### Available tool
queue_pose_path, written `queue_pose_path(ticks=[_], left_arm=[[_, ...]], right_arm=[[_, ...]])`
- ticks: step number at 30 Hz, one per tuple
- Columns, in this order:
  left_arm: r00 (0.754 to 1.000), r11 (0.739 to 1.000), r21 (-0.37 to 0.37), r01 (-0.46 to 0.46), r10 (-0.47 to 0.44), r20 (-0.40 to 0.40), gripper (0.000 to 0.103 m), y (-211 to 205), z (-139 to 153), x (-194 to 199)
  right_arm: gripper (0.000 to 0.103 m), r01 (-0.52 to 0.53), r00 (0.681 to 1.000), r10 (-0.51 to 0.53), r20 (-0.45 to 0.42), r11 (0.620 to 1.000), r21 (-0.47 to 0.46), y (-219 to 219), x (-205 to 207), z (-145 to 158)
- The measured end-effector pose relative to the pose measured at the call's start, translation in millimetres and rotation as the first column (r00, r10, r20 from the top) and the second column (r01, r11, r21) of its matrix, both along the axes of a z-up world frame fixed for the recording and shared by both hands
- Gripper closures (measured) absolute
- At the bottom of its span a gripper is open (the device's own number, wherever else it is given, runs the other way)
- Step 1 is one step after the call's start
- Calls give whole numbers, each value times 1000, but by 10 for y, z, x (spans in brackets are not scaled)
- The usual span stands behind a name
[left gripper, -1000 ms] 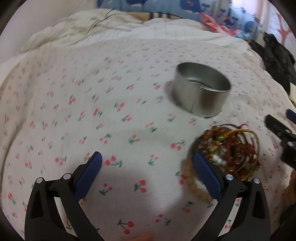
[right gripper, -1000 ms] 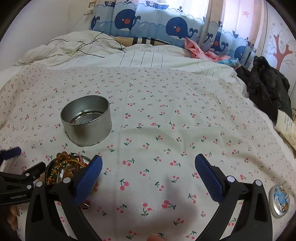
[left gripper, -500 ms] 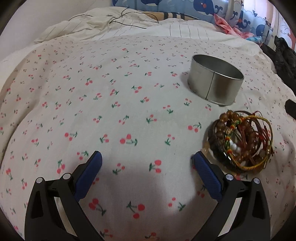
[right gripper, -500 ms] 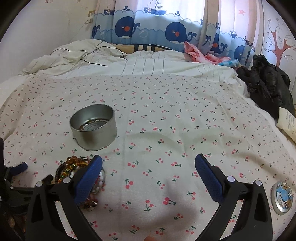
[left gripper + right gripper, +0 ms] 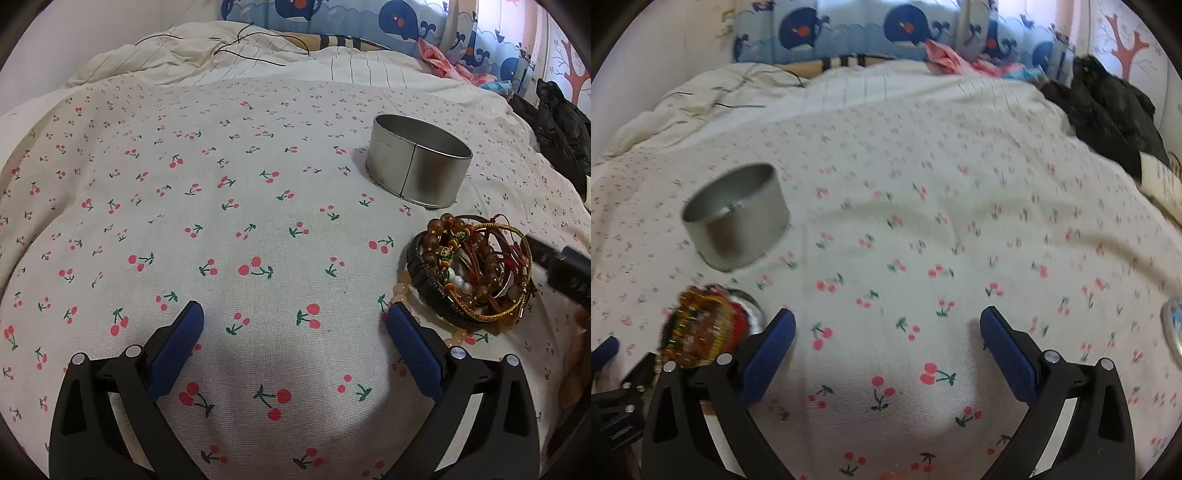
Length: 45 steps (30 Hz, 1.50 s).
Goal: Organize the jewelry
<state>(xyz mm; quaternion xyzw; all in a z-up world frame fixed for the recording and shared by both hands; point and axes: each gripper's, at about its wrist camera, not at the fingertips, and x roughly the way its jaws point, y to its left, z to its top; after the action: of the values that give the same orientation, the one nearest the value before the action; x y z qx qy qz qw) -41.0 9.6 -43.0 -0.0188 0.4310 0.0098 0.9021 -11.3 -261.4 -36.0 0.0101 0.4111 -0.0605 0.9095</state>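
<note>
Cherry-print bedding (image 5: pixel 258 206) on a bed forms the work surface; it is soft and slightly humped, so parts set on it may tilt or sink.

Nearest the camera, the left hand-held gripper (image 5: pixel 295 328) hovers low over the sheet with its blue pads spread wide and nothing between them. The right hand-held gripper (image 5: pixel 886 328) is likewise released and empty; its view is motion-blurred.

Just beyond and to the right of the left hand-held gripper's pads lies the pile of bracelets (image 5: pixel 471 271): bead strings, a dark band and gold cord loops, stacked and probably tangled. Part of the right tool shows at the pile's far side.

Farther on, close behind the pile but apart from it, stands the open metal tin (image 5: pixel 419 166), upright.

Recommended procedure, as a judgement: select one outer loop, close on a single strand, and lift slowly so that neighbouring pieces fall free. Restrain the pile with the other tool. Lower the piece fully inside the tin before releasing.
</note>
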Motion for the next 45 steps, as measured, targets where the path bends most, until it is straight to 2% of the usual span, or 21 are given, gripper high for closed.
queue_pose_path(ticks=[4, 8, 11, 14, 19, 27, 32, 45], left_arm=[[1000, 1000, 8, -3, 3, 0, 7, -22, 5, -6], [1000, 1000, 19, -5, 5, -7, 7, -35, 14, 21], [1000, 1000, 18, -8, 8, -4, 7, -45, 19, 18], [1000, 1000, 4, -7, 7, 4, 7, -27, 40, 8], [999, 1000, -11, -18, 18, 35, 7, 20, 155, -78], [999, 999, 41, -15, 13, 49, 7, -105, 230, -124], [998, 999, -1, -42, 42, 49, 7, -110, 241, -123], [999, 999, 34, -19, 18, 32, 7, -279, 284, -201]], right_arm=[[7, 20, 996, -17, -87, 999, 34, -92, 48, -148], [7, 14, 995, -5, -97, 996, 85, -155, 29, -176], [7, -12, 995, 20, -97, 997, 79, -157, -36, -178], [7, -38, 995, 44, -86, 997, 68, -141, -127, -140], [7, -50, 998, 53, 39, 997, -59, 63, -433, 111], [7, -113, 992, 112, 50, 994, 14, 223, -490, 169], [7, -100, 994, 97, 59, 994, 50, 202, -462, 208], [7, -90, 993, 85, 80, 994, 62, 152, -473, 265]])
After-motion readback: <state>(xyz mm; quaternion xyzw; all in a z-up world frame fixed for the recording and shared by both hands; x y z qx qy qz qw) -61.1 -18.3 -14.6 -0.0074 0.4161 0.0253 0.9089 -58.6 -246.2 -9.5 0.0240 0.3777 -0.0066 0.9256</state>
